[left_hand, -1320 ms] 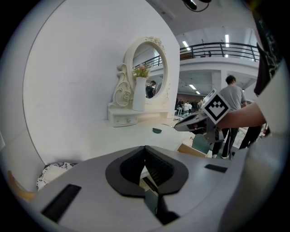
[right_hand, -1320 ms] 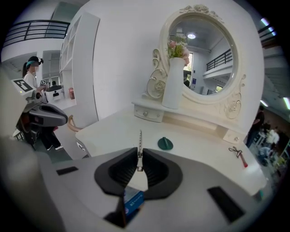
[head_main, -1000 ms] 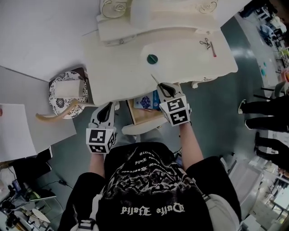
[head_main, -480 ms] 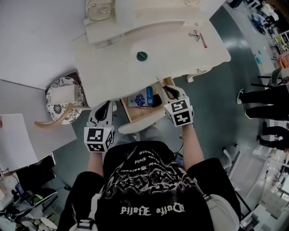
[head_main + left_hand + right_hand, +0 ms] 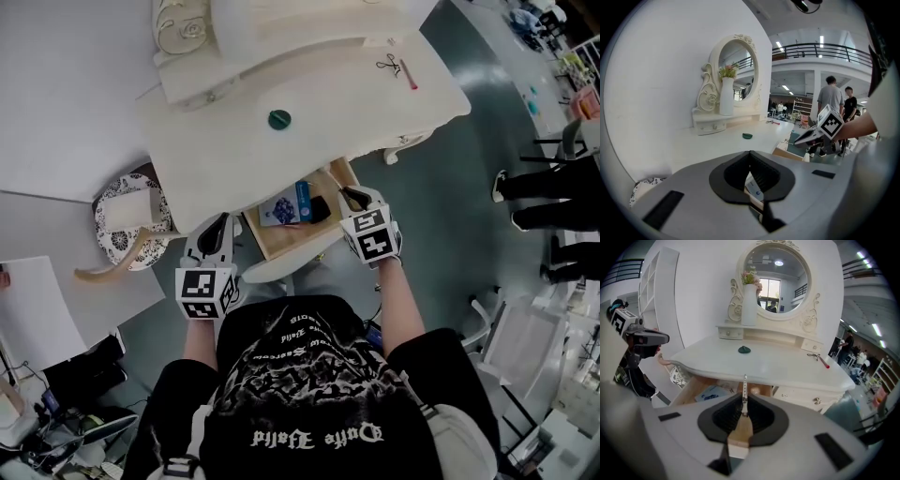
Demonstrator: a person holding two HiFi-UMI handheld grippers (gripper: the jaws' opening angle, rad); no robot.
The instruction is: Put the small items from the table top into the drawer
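Note:
My right gripper point(image 5: 351, 195) hangs over the right end of the open drawer point(image 5: 281, 246) of the white dressing table point(image 5: 216, 159). It is shut on a thin metal tool with a wooden handle point(image 5: 745, 392), whose blade points at the table edge. A blue packet point(image 5: 279, 211), a blue box point(image 5: 302, 200) and a black item point(image 5: 321, 208) lie in the drawer. On the table top are a green round item point(image 5: 279, 119), scissors point(image 5: 389, 64) and a red pen point(image 5: 409, 75). My left gripper point(image 5: 214, 234) is shut and holds nothing, left of the drawer.
A mirror point(image 5: 776, 273) and a white vase point(image 5: 749, 305) stand at the back of the table. A stool with a patterned cushion point(image 5: 127, 202) is at the left. People point(image 5: 553, 187) stand on the floor to the right.
My right gripper has drawn back from the table edge, with the tool in it, to above the drawer's right end. The drawer shows more of its inside. The left gripper has stayed put.

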